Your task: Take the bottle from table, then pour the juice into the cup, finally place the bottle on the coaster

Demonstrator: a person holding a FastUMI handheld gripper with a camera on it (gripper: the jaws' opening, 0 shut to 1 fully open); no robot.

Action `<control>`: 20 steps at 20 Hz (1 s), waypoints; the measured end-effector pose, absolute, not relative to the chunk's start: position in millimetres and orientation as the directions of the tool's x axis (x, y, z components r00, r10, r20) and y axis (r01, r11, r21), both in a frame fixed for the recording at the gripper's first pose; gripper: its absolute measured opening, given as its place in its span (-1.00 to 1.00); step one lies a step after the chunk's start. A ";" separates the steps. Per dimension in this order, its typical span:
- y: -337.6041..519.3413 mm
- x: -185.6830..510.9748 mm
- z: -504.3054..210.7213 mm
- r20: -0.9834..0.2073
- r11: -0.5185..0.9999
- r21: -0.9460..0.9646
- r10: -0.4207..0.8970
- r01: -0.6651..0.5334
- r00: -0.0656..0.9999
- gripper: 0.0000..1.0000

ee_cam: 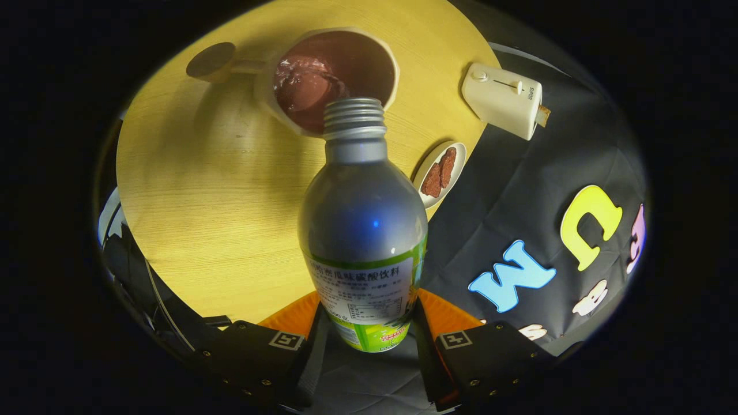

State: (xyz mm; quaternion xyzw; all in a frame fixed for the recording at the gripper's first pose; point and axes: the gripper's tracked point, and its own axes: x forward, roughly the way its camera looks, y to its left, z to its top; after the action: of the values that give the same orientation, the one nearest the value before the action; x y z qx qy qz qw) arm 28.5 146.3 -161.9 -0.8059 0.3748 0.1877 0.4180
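Note:
My gripper is shut on the silver bottle, both fingers pressing its green-labelled lower body. The bottle is uncapped and tilted forward, its threaded neck hanging over the near rim of the pale cup. Dark reddish juice lies inside the cup, with glossy ripples on its left side. No stream between neck and cup can be made out. A dark round coaster lies on the wooden table, just left of the cup and beyond the fingers.
A small white dish with two brown pieces sits near the table's right edge, beside the bottle. A cream box-shaped device stands at the far right edge. Black cloth hangs past that edge.

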 end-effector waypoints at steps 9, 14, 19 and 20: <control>143.1 26.8 -150.6 -0.588 -0.398 -0.501 -0.494 -0.768 0.640 0.40; 139.5 25.9 -143.7 -0.562 -0.411 -0.492 -0.523 -0.767 0.641 0.40; 144.0 30.2 -140.4 -0.550 -0.419 -0.499 -0.524 -0.759 0.650 0.40; 144.8 30.4 -140.6 -0.549 -0.424 -0.497 -0.522 -0.757 0.653 0.40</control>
State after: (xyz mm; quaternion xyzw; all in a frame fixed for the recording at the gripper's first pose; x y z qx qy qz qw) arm 30.4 144.8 -140.6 -0.8289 0.3859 0.1574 0.3731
